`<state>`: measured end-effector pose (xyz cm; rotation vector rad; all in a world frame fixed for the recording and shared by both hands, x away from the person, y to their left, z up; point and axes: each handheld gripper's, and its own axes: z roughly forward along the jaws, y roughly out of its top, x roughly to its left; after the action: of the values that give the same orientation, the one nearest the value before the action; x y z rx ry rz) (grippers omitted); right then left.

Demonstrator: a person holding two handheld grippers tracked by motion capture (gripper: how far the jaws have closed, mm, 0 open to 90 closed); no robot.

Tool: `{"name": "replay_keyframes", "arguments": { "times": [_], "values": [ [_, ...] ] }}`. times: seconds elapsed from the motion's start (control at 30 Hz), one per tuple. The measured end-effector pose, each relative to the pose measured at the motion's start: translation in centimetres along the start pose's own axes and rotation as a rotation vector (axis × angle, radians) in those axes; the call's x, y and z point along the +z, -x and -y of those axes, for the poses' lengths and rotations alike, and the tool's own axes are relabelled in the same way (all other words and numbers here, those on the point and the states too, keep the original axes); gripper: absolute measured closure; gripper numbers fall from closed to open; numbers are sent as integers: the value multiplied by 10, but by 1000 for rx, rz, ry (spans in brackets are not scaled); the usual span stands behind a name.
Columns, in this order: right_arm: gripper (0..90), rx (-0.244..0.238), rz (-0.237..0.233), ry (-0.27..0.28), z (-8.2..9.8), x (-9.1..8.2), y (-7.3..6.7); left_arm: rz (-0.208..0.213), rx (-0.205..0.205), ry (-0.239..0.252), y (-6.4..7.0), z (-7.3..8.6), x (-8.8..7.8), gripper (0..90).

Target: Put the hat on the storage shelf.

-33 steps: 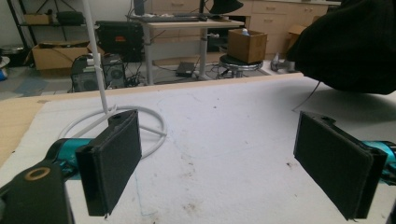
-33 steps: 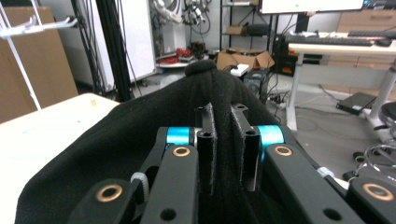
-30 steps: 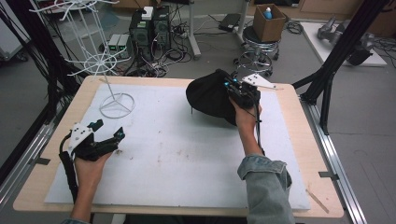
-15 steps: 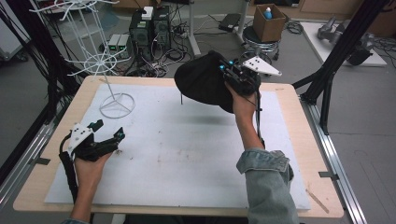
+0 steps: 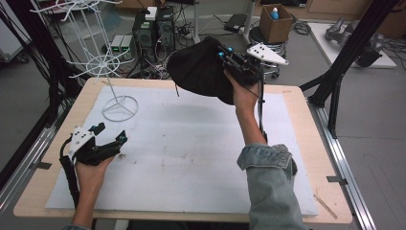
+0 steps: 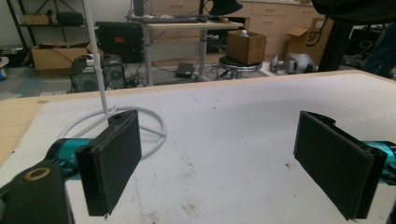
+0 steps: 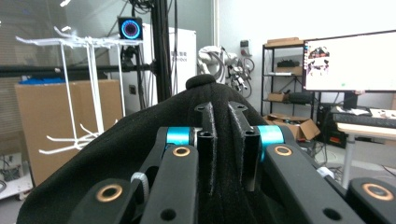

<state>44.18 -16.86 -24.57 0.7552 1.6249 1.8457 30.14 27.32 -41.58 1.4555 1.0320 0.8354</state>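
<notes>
A: Left first. Left gripper sits low on the white foam mat, jaws spread wide, nothing between the pads. The tall white wire hat stand rises just ahead of it, its ring base past the left pad.

B: Right side?

A: Right gripper is up off the mat, over the far edge of the wooden table, clenched on the black soft fabric cap. In the right gripper view the jaws pinch a fold of the cloth, and the cap's crown button lies straight ahead.

B: The key relation?

A: The stand is well to the left of the cap-carrying gripper; its wire arms show to the left of the jaws in that gripper's view. The cap bulges leftward from the grip, toward the stand. My read: the right hand does the carry, though the idle left gripper is far nearer the stand's base and could steady it.
</notes>
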Motion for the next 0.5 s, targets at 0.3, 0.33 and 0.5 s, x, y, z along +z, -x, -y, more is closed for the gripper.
{"name": "replay_keyframes", "arguments": {
  "times": [0.3,0.33,0.5],
  "values": [
    [828,-10,-49,50,-22,14,-9,0,0,2,0,0,0,153],
    [828,-5,-60,63,-24,16,-10,0,-3,1,0,0,0,153],
    [829,-9,-91,82,-34,25,-15,0,-2,2,-1,0,0,153]
  ]
}}
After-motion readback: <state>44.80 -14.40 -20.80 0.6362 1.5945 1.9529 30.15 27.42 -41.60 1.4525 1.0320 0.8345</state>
